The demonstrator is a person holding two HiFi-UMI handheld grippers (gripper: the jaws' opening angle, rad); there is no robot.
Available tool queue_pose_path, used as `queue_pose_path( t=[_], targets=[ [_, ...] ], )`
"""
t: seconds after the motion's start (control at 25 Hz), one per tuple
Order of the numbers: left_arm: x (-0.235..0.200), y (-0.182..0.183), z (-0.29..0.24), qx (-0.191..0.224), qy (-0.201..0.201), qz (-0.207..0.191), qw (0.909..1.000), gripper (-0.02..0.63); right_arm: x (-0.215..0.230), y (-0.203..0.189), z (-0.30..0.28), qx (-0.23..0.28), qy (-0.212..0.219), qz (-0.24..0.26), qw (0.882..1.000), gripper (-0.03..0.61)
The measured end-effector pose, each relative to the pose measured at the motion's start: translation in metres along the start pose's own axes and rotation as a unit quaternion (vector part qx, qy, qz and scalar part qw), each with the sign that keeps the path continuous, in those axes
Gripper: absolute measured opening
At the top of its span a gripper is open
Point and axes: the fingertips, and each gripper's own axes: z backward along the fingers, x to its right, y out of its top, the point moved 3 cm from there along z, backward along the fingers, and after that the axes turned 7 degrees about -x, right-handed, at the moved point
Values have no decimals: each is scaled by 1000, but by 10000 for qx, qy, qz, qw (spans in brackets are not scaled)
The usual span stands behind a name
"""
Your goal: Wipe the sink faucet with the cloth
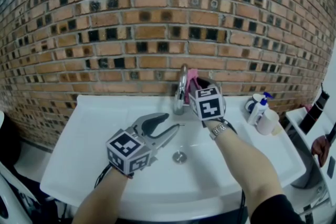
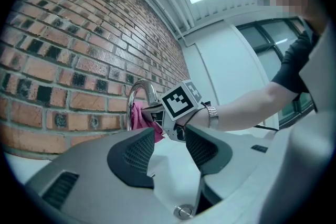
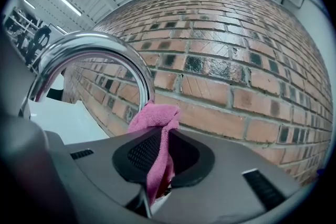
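A chrome gooseneck faucet (image 1: 181, 89) is mounted upright at 12 o'clock on the white sink (image 1: 100, 118). A bunched pink cloth (image 3: 156, 119) is held touching its arch at 3 o'clock, clamped between the right gripper (image 3: 160, 155) jaws.

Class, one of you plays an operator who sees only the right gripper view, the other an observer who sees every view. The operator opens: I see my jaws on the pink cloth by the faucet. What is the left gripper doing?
Observer: The left gripper hangs over the sink, left of the faucet, with its jaws apart and nothing between them.
Operator: Anything standing off to my right?
Observer: A pump bottle and a white container stand on the sink's right rim, apart from the right gripper and its pink cloth.
Operator: What lies below?
Observer: A round metal drain sits in the middle of the sink's floor.
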Motion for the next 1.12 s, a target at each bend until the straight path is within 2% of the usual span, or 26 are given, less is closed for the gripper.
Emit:
queue_pose_path(
  t=[0.32, 0.6, 1.12],
  targets=[
    [1, -1, -1, -23, 4, -19, 10000, 192, -8, -10, 0, -64, 9, 205, 9998, 48],
    [-1, -2, 0, -27, 48, 5, 10000, 193, -11, -15, 4, -54, -198, 389, 9990, 48],
    [0, -2, -1, -31, 14, -40, 10000, 193, -29, -32, 10, -68, -34, 536, 9985, 48]
  ],
)
